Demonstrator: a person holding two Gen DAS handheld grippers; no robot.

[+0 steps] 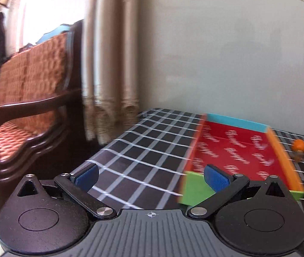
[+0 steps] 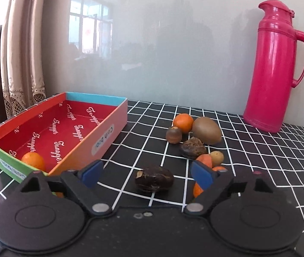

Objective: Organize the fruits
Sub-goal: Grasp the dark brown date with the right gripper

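We see the right gripper (image 2: 146,174) spread wide, holding nothing; a dark brown fruit (image 2: 154,178) lies on the cloth between its blue pads (image 2: 92,172), touching neither. Just past the right pad sit orange pieces (image 2: 204,160), partly hidden. Farther out there is a cluster: mandarin (image 2: 183,123), kiwi (image 2: 206,130), small brown fruit (image 2: 173,135), dark wrinkled fruit (image 2: 193,147), small tan fruit (image 2: 217,158).

The box (image 2: 107,132) is far-left of the right gripper, red inside, with one orange (image 2: 33,160) in its near corner.

The left gripper (image 1: 151,176) is also spread and empty, hovering over bare checked tablecloth (image 1: 143,150), the box's green end (image 1: 194,189) just at its right pad. That view is motion-blurred.

The table butts against a pale glossy wall (image 2: 173,53). A pink thermos (image 2: 275,68) stands far right by the wall. Curtains (image 1: 111,64) and a wooden chair (image 1: 29,107) sit beyond the table's left edge.

There is open cloth left of the box and between the box and the fruit cluster.
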